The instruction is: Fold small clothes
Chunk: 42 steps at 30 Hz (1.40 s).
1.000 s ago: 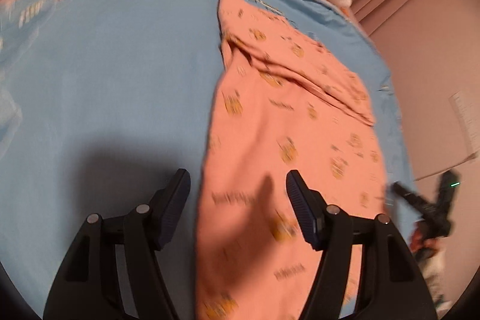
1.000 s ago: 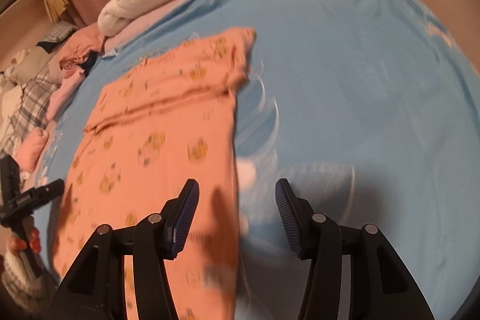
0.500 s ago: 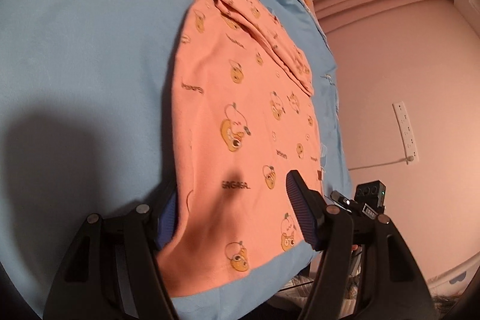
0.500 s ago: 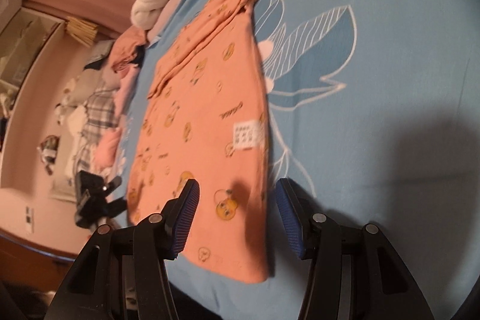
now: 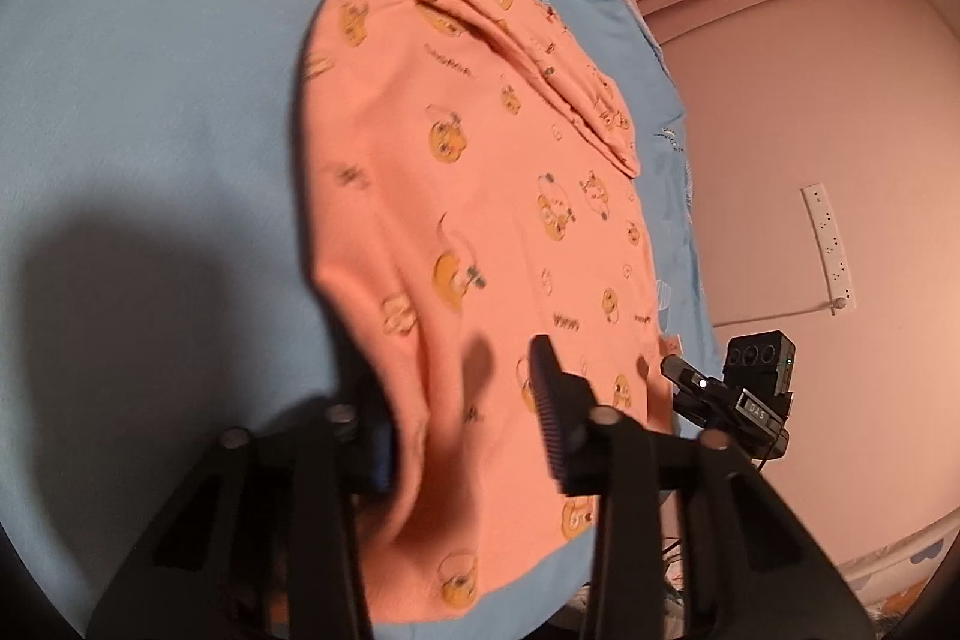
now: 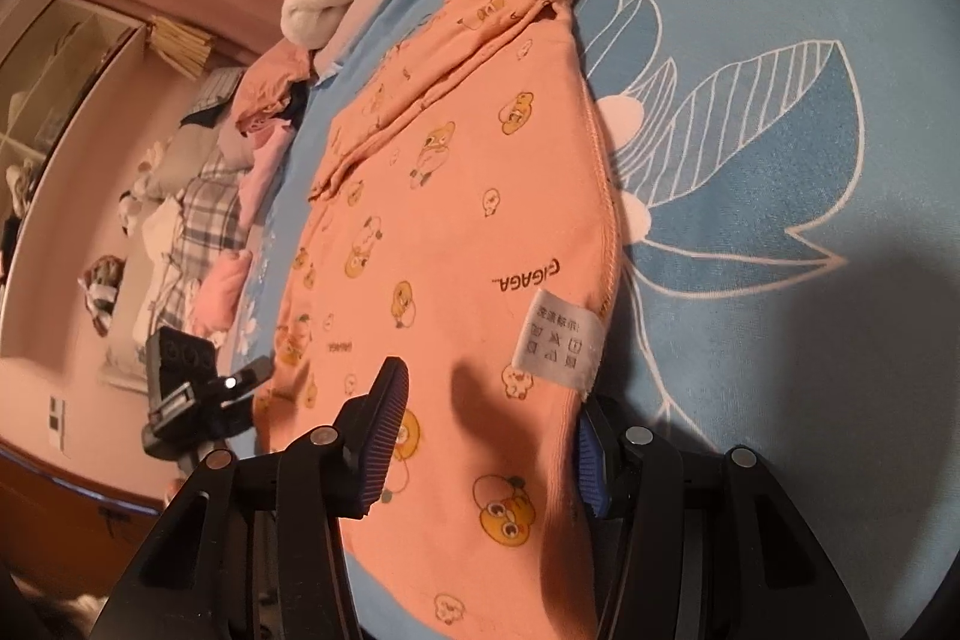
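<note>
Salmon-orange cotton child's garment with yellow duck print (image 5: 480,196) lies flat on the blue bed sheet (image 5: 150,100), neck end toward 12 o'clock, hem toward 6 o'clock. Left tongs (image 5: 462,418) are closing over the hem's left corner, cloth bunching between the jaws. Right tongs (image 6: 486,436) stand part-open astride the right corner near the white care label (image 6: 555,337), pads not seen pressing. Judged light, limp, non-slippery: best taken at both hem corners.

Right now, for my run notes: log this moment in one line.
stage: corner grasp | left gripper: closing around orange garment | right gripper: straddling its edge
</note>
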### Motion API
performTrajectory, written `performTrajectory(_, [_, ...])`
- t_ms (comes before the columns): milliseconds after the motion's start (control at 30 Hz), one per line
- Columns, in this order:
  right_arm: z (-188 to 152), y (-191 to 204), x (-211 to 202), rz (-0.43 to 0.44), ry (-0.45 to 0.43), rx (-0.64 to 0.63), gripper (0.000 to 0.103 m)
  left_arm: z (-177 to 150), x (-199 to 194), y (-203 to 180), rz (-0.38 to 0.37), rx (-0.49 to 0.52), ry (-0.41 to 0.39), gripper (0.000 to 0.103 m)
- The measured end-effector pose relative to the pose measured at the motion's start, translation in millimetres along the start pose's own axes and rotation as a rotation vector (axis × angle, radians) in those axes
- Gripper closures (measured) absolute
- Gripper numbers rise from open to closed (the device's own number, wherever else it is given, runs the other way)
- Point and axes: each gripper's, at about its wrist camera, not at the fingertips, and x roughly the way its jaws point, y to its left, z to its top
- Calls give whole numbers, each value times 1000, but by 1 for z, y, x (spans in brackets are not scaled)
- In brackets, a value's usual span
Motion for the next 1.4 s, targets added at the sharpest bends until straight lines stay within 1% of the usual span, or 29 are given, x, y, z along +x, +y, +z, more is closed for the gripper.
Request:
performTrajectory(167, [-20,2,-10,-4,33,-24,51,-14,-6,2,-17,22,27,69])
performTrajectory(333, [-37,11,-10,-15,53,-65,51,-20,-10,0,-32,12,27,69])
performTrajectory(400, [-39,14,-10,-20,52,-72,55,-22,-14,1,-66,-6,19,69])
performTrajectory(467, [-40,12,-11,-23,46,-68,62,-23,-20,7,-109,-37,4,69])
performTrajectory(500, [-40,9,-11,-16,42,-58,64,-23,-21,8,-121,-48,-1,69])
performTrajectory(567, [-40,2,-13,1,30,-28,71,-23,-23,14,-116,-73,-5,69])
performTrajectory(600, [-41,1,-13,4,26,-22,72,-23,-24,15,-111,-75,-5,69])
performTrajectory(667, [-42,0,-13,0,18,-20,80,-23,-25,15,-115,-85,-13,74])
performTrajectory(700, [-42,0,-13,-5,14,-22,83,-22,-25,15,-120,-86,-20,86])
performTrajectory(733, [-43,0,-13,-9,10,-23,90,-22,-27,14,-112,-81,-28,99])
performTrajectory(767, [-43,0,-13,-24,6,-28,96,-22,-28,14,-99,-80,-31,98])
performTrajectory(800, [-44,1,-14,-37,3,-34,96,-22,-28,13,-89,-79,-29,99])
performTrajectory(867, [-45,5,-16,-38,-8,-52,97,-23,-26,11,-47,-70,-20,99])
performTrajectory(900, [-46,8,-16,-40,-12,-61,97,-22,-23,9,-38,-72,-19,99])
performTrajectory(1000, [-44,18,-20,-13,-33,-85,97,-21,-27,5,-57,-64,-38,99])
performTrajectory(1200, [-32,44,-37,81,-121,-144,98,-7,-45,-17,-141,-9,-112,100])
performTrajectory(1267, [-25,52,-42,109,-147,-163,98,-1,-48,-23,-144,5,-129,100])
performTrajectory(1400, [-14,62,-44,133,-182,-185,98,11,-49,-34,-167,32,-152,100])
